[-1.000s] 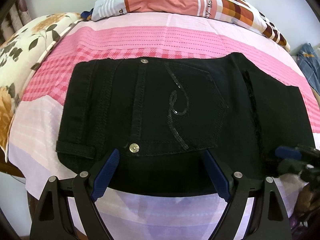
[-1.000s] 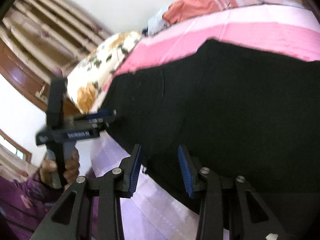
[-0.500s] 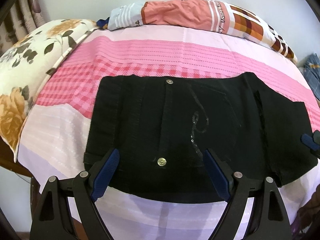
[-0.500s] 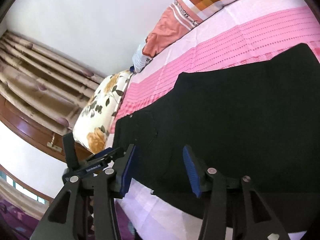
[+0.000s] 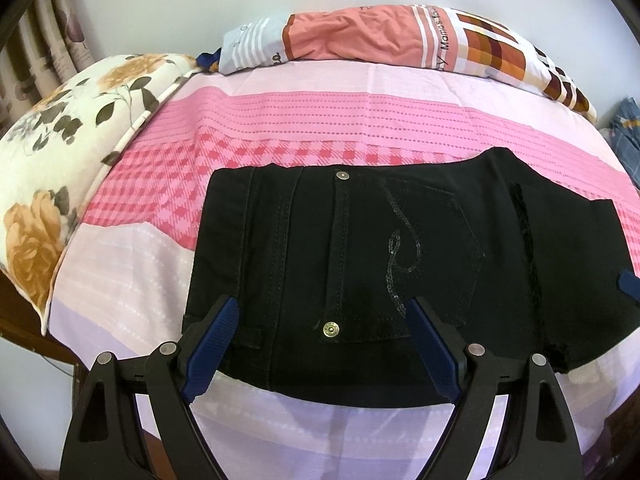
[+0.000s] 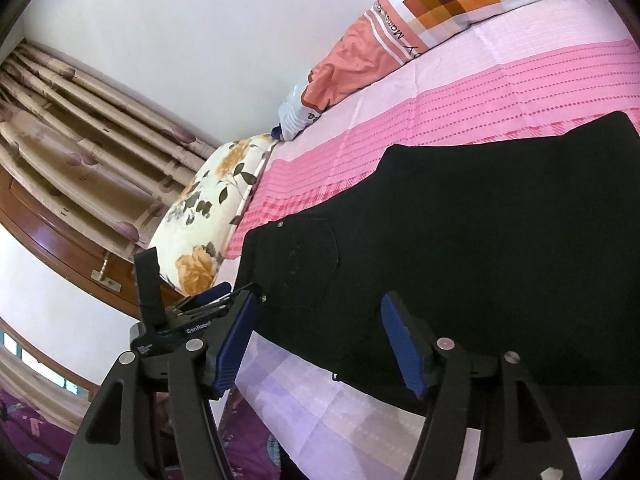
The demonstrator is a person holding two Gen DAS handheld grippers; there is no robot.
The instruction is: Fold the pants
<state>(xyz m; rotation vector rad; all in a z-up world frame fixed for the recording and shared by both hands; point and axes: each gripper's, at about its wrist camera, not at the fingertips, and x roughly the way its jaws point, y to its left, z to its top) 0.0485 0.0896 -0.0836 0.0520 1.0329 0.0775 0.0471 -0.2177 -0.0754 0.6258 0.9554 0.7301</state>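
Note:
Black pants [image 5: 400,248] lie folded into a flat rectangle on the bed, back pocket with a sequin swirl facing up; they also show in the right wrist view [image 6: 460,248]. My left gripper [image 5: 324,344] is open and empty, just above the pants' near edge. My right gripper [image 6: 320,340] is open and empty, over the near edge of the pants. A blue tip of the right gripper [image 5: 626,282] shows at the right edge of the left wrist view. The left gripper's body [image 6: 180,316] shows at the left in the right wrist view.
A pink and lilac bedsheet [image 5: 320,120] covers the bed. A floral pillow [image 5: 60,168] lies at the left, a patterned orange pillow [image 5: 400,36] along the far wall. Curtains [image 6: 80,120] and a wooden headboard [image 6: 60,236] stand left. Blue clothing [image 5: 628,136] lies far right.
Both grippers have pulled back and up from the pants. The right gripper opened wider and turned so more of the bed shows. The pants lie still.

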